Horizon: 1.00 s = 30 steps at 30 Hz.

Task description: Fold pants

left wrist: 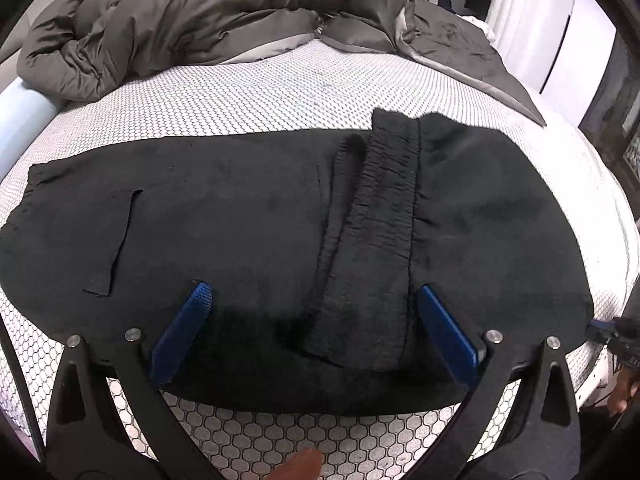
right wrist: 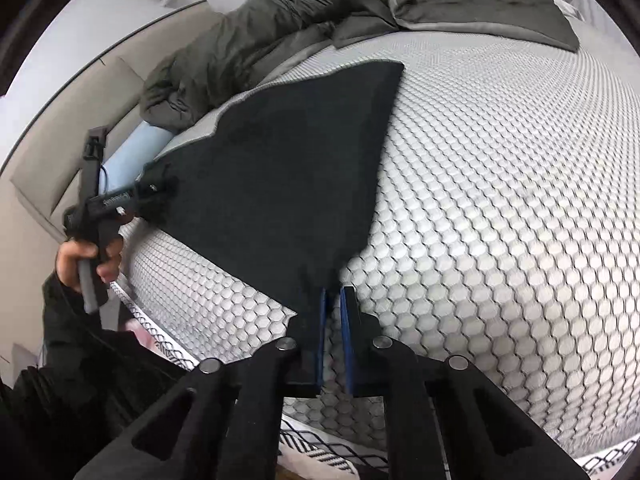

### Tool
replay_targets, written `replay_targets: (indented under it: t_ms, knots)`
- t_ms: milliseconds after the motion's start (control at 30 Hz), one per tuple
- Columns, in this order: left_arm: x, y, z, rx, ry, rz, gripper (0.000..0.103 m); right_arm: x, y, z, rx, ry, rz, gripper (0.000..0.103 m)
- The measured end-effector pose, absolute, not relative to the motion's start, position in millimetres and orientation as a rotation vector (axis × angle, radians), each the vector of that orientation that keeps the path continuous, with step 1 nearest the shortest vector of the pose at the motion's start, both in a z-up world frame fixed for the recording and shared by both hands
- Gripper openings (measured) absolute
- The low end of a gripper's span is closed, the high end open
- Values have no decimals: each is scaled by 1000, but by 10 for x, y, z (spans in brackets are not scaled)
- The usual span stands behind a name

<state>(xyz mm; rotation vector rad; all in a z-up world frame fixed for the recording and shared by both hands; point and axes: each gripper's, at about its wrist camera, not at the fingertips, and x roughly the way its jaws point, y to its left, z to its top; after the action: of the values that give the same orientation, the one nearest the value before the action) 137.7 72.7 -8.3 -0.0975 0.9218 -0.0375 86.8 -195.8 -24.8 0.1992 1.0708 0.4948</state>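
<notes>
Honeycomb-patterned mattress [left wrist: 260, 92] fills both views, a grey duvet [left wrist: 192, 12] heaped along the upper frame. Black pants [left wrist: 248, 216] lie spread across the middle of the left wrist view, waistband folded over. Left gripper [left wrist: 314, 296], low centre, has its blue fingers [left wrist: 188, 320] spread wide over the cloth. Right gripper [right wrist: 335, 294], lower centre of its own view, has its jaws nearly together, pinching the pants' near corner.
</notes>
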Motion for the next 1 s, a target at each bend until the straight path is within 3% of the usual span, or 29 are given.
replay_targets:
  t_ms: [33,100,133,367,567,667,767,900,1000]
  knots:
    - [1370,754,-46,-113,909,-35,102,854,-2004,-211,213,1054,501,15]
    - [1350,811,33,-142,886,-40,102,819,-2157,-54,247,977,489,52]
    - [1344,833,83,-159,872,-50,102,832,-2190,9,268,945,480,57]
    - [1716,859,262,-190,853,-133,102,1495,-2216,71,275,917,392,58]
    - [2392,657,168,-181,999,-231,96,2108,-2340,-181,417,996,372,58]
    - [2622,556,26,-151,1071,-253,82,2170,-2345,-277,432,1044,363,58]
    - [2754,523,-100,-213,1094,-311,43,2158,-2296,-259,394,1052,374,59]
    - [2746,648,-39,-318,1027,-360,14,2200,-2267,-272,407,1057,373,59]
    - [2722,836,78,-364,990,-354,15,2250,-2198,-280,409,1061,373,60]
